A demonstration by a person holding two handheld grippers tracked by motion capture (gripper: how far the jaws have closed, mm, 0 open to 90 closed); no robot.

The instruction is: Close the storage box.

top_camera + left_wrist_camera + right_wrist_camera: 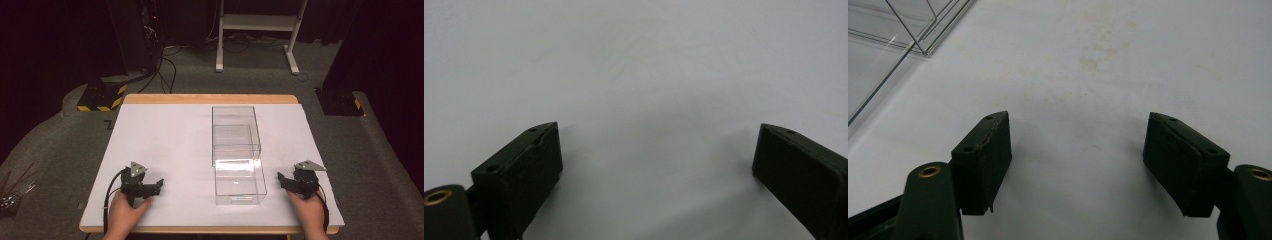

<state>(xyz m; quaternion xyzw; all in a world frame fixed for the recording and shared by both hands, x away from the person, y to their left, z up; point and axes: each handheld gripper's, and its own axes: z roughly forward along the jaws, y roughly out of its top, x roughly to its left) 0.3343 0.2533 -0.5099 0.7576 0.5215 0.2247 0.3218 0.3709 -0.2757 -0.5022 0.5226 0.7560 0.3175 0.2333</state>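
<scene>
Two clear plastic boxes stand on the white-covered table [165, 145], right of its middle. The far box [235, 131] is taller, and the near box [240, 181] sits right in front of it. My left gripper [156, 186] rests near the front left edge, held by a hand, pointing right toward the boxes. In the left gripper view its jaws [659, 127] stand apart over bare white sheet. My right gripper [281, 179] lies at the front right, pointing left at the near box. Its jaws [1079, 116] are apart with nothing between them, and a clear box corner [898, 25] shows at upper left.
The table's wooden edge [210, 98] runs along the back. On the floor beyond are a white desk frame [260, 22], a black-and-yellow striped base [100, 97] with cables, and a dark base [340, 102] at the right.
</scene>
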